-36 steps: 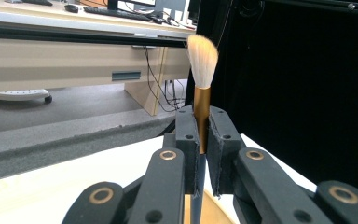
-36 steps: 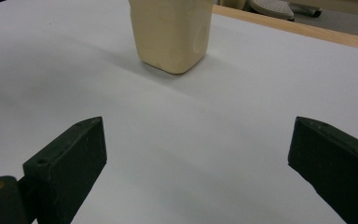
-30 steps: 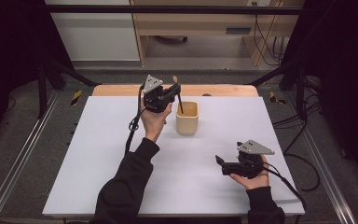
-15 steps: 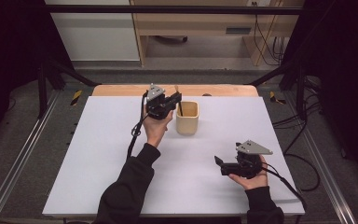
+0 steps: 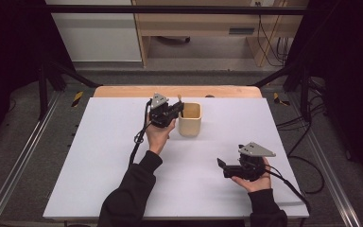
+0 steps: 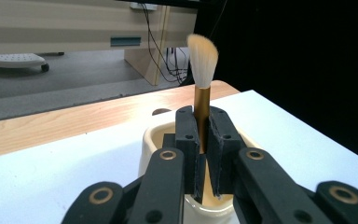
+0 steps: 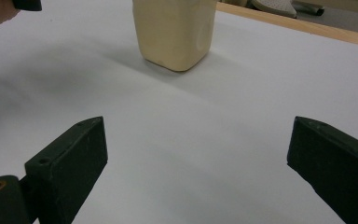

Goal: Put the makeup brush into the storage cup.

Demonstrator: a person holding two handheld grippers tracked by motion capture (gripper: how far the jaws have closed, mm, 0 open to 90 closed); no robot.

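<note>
The white table (image 5: 99, 156) carries one cream cup (image 5: 190, 119), sitting at about 12 o'clock from table centre, near the far wooden edge. Biggest change vs the earlier high views: the left hand and left gripper (image 5: 176, 109) have sunk from above the cup rim down to rim level, so the brush (image 6: 202, 79) now rides lower, its handle end apparently going into the cup. In the left gripper view the jaws are clamped tight on the brush's gold-brown handle, bristles up at 12 o'clock, cup mouth right behind and under the jaws. Judgement: this looks like the drop-in step, nearly done; next would be letting go once the handle bottoms out, w/ risk of nudging the light cup or the brush tipping out. The right gripper (image 5: 222, 167) sits at approx 4 o'clock from the cup, well apart, same spot as before, resting in the hand w/ jaws wide apart and nothing between them; its own view looks at the cup side across bare table. Writing: no brand, label or text readable on cup, brush or grippers.
</note>
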